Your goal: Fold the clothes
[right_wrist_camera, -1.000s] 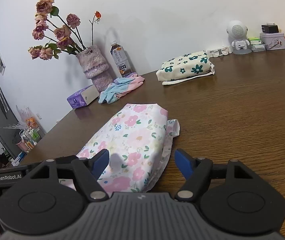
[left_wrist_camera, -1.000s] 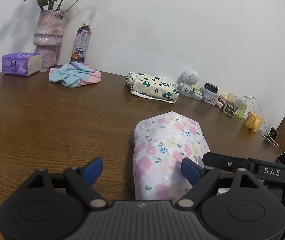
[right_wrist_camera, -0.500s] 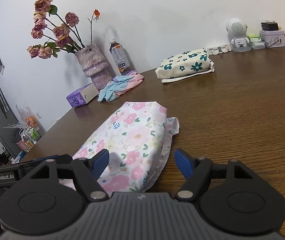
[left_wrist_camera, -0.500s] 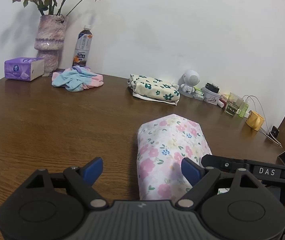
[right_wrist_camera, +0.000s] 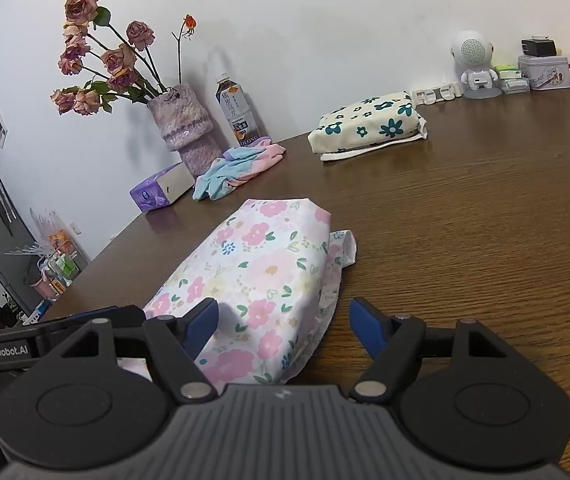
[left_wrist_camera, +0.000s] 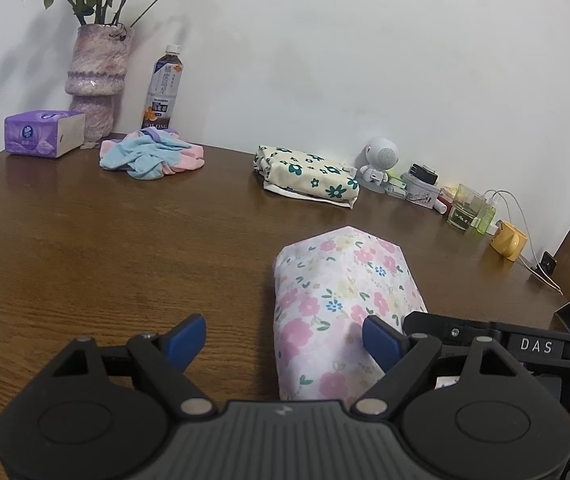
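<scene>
So at this point I had the pink floral piece (left_wrist_camera: 341, 304) folded into a neat packet right in front of me on the worktop (left_wrist_camera: 105, 248). Both claws sat at its near end. My left claw (left_wrist_camera: 285, 334) was spread wide, one blue finger over bare wood and the other over the fabric's right side. My right claw (right_wrist_camera: 283, 320) was spread too, its left finger over the packet and its right one out over bare wood. Neither was pinching anything. Hard to say from these angles whether the inner fingers actually touched the cloth or just hung above it.

Progress-wise: the cream piece with green flowers (left_wrist_camera: 309, 174) was already folded and parked near the wall, next to the little robot speaker (left_wrist_camera: 379, 160). The pink one looked basically done, except a small flap (right_wrist_camera: 343, 246) stuck out on its right side in the right view, so I'd guess it wanted a tuck or a pat. What was clearly left was the blue and pink garment (left_wrist_camera: 151, 156), crumpled in a heap by the vase (left_wrist_camera: 97, 76) and the bottle (left_wrist_camera: 163, 88). So roughly two down, one to go.
</scene>
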